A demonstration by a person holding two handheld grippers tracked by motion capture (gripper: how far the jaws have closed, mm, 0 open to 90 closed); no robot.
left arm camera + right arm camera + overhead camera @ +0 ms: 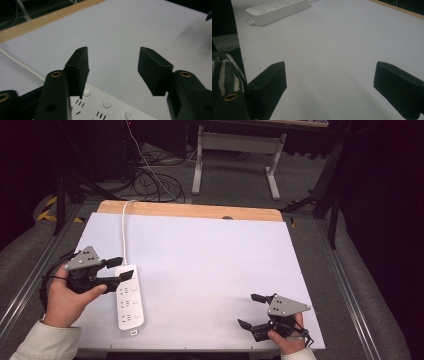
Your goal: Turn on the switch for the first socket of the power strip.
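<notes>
A white power strip (130,302) lies lengthwise at the table's left, and its white cable (124,227) runs off the far edge. My left gripper (125,268) hovers over the strip's far end, held in a hand, jaws open and empty. In the left gripper view the jaws (115,51) stand apart above the strip's sockets and buttons (105,107), touching nothing. My right gripper (249,310) rests near the front right of the table, open, with nothing between its jaws. The right gripper view has the open jaws (330,67) over bare table and the power strip (277,10) far off.
A white sheet (210,265) covers the table, and a wooden strip (190,211) shows along its far edge. Metal rails (350,295) run along both sides. Behind the table are loose floor cables (155,182) and the legs of another desk (272,175).
</notes>
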